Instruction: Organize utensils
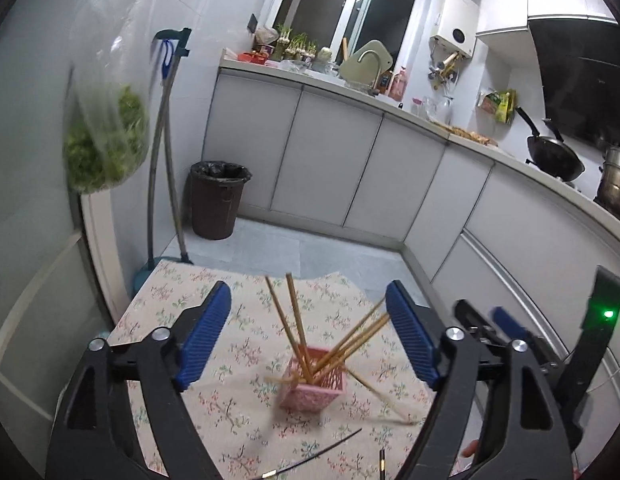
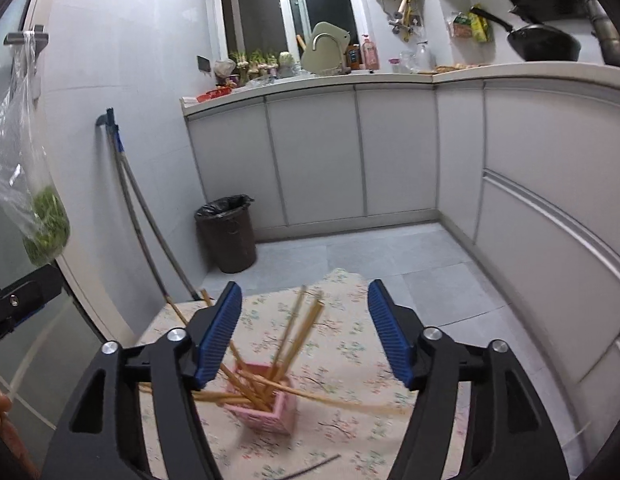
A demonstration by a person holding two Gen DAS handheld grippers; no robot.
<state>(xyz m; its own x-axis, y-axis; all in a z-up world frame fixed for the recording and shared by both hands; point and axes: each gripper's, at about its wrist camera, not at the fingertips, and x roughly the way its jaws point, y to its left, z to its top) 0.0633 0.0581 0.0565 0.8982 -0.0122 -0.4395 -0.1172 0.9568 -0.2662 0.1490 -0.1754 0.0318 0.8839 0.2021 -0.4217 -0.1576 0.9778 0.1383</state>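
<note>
A pink slotted holder (image 1: 314, 390) stands on a floral tablecloth (image 1: 230, 412) and holds several wooden chopsticks (image 1: 296, 320) that lean out in different directions. One wooden chopstick (image 1: 379, 396) lies on the cloth to its right. A black chopstick (image 1: 321, 454) lies nearer the front. My left gripper (image 1: 310, 340) is open and empty above the holder. The right gripper (image 1: 497, 328) shows at the right edge. In the right wrist view the holder (image 2: 264, 404) sits below my right gripper (image 2: 306, 332), which is open and empty. A black chopstick (image 2: 310, 468) lies in front.
A brown bin (image 1: 218, 204) stands on the grey floor by a mop (image 1: 166, 152). A bag of greens (image 1: 106, 140) hangs at the left. White cabinets and a counter (image 1: 389, 100) with a wok (image 1: 553, 156) run along the back and right.
</note>
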